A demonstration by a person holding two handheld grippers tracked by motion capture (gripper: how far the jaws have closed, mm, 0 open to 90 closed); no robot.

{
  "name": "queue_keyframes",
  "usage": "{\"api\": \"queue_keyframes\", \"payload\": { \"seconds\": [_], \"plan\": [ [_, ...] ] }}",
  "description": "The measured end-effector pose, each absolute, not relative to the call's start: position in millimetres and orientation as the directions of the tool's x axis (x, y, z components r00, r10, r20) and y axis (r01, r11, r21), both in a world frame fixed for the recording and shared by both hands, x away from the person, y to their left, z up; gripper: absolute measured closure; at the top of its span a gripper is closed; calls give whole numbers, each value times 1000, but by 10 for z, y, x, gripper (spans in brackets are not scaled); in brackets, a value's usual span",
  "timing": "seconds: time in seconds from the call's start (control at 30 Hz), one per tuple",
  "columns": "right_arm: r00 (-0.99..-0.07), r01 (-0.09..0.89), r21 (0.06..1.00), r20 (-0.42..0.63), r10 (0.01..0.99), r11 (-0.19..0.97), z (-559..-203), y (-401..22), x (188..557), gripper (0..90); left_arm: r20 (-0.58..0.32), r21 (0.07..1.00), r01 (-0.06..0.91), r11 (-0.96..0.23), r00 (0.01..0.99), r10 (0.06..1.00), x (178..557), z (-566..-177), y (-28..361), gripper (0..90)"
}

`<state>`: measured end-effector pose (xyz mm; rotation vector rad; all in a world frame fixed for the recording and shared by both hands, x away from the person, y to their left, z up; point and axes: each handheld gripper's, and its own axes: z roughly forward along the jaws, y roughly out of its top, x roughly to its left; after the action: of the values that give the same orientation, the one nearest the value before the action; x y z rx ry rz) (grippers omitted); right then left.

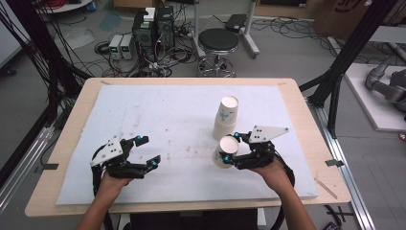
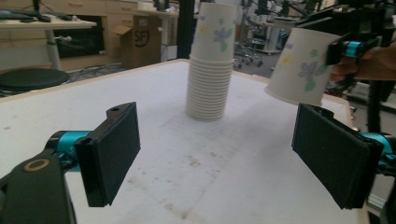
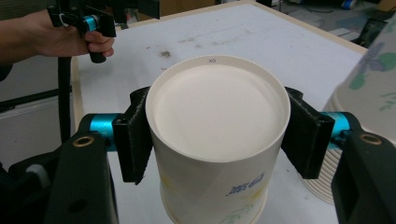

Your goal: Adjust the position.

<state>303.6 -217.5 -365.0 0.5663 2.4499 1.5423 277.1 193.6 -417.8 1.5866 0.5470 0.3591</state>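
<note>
Down at the near edge of the worktop (image 1: 76,143), two forearms come in and each hand grips its tool. The left gripper (image 1: 148,151) sits low over the white mat (image 1: 158,110), jaws wide apart with nothing between them; in the left gripper view its two black pads (image 2: 114,154) frame bare, stained mat. The left hand (image 1: 111,184) wraps the handle from behind.

Over on the other side, the right gripper (image 1: 230,146) has its jaws clamped on a paper cup (image 1: 225,151), one pad on each side of the wall just under the base. The cup is upside down, flat bottom uppermost and tipped a little toward the person. The right gripper view makes the hold plain: the pale round base of the cup (image 3: 217,116) sits squarely between the black pads (image 3: 135,140), blue print and flowers showing on the wall below. In the left gripper view the cup hangs clear above the mat, tilted, not resting on anything.

Just beyond it stands the stack of cups (image 1: 226,117), also inverted, flower-printed, rims bunched tight at the bottom and standing on the mat. Held cup and stack are close together; from above I cannot tell whether they touch.

Past the far edge, a black stool (image 1: 218,45) stands on the floor amid cables.
</note>
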Motion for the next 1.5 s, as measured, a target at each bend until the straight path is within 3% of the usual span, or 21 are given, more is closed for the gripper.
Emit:
{"api": "queue_keyframes", "payload": {
  "seconds": [0.3,0.6,1.5],
  "plan": [
    [-926,201,893,39,377,402,-3661,-2028,3033,344,-80,987,133,-96,903,423,2736,-4178,1569,154],
    [-938,199,891,53,342,408,-3672,-1937,3019,343,-67,981,127,-146,931,359,2779,-4209,1293,155],
    [-957,185,893,70,280,410,-3669,-1760,2970,343,-36,973,91,-211,967,253,2896,-4209,653,190]
  ]
}}
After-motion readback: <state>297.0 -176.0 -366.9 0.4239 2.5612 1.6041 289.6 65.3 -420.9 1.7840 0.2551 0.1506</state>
